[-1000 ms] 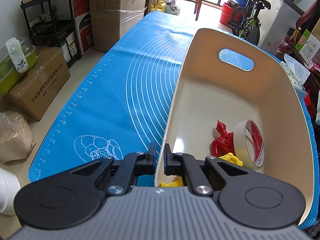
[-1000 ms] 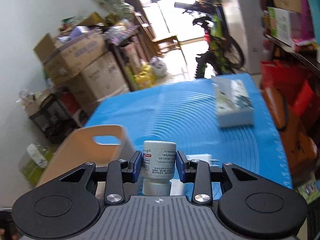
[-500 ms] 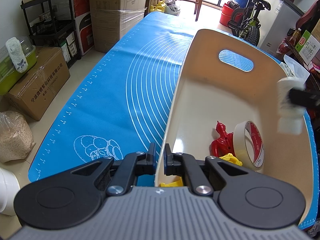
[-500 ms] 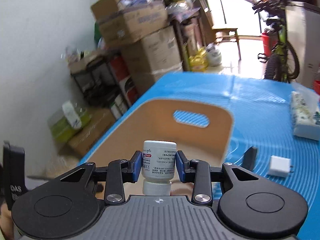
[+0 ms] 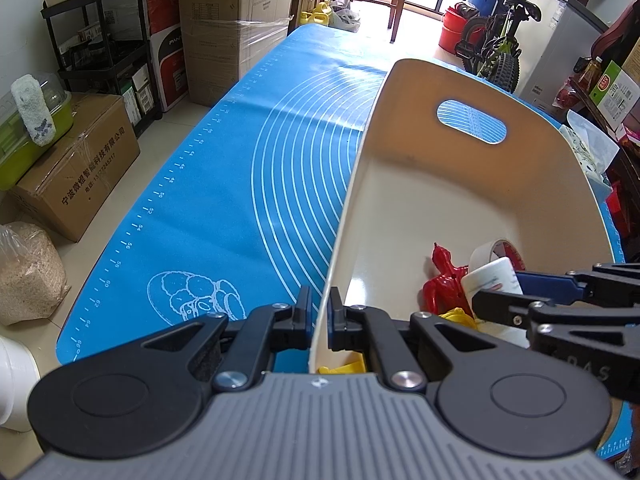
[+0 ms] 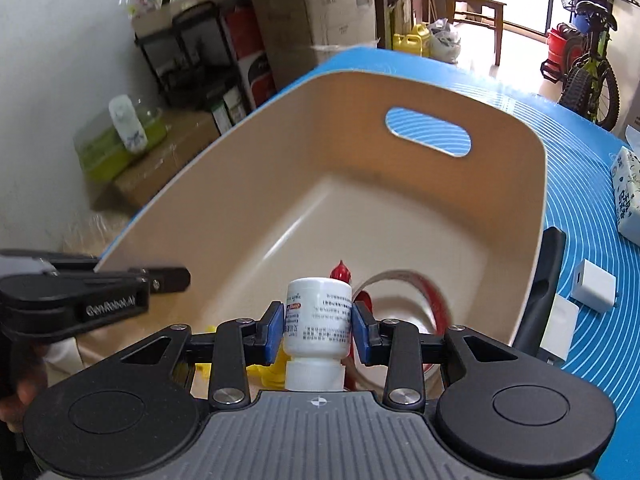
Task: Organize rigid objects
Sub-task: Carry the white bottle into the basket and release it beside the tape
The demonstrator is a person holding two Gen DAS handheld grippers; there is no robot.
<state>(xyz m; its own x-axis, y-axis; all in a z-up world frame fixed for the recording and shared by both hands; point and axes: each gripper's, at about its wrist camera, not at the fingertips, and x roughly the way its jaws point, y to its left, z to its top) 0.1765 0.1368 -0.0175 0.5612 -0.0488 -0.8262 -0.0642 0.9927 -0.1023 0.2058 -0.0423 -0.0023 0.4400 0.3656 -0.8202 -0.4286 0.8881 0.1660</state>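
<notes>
the left tongs are clamped on the near rim of the cream bin, which stands on the blue mat covering the worktop. the right tongs grip a white pill bottle by its sides, cap toward the camera, held over the near end of the bin above a red figure, a roll of tape and a yellow toy lying inside. just beside the bin's right wall on the mat sit a white charger and a tissue pack.
</notes>
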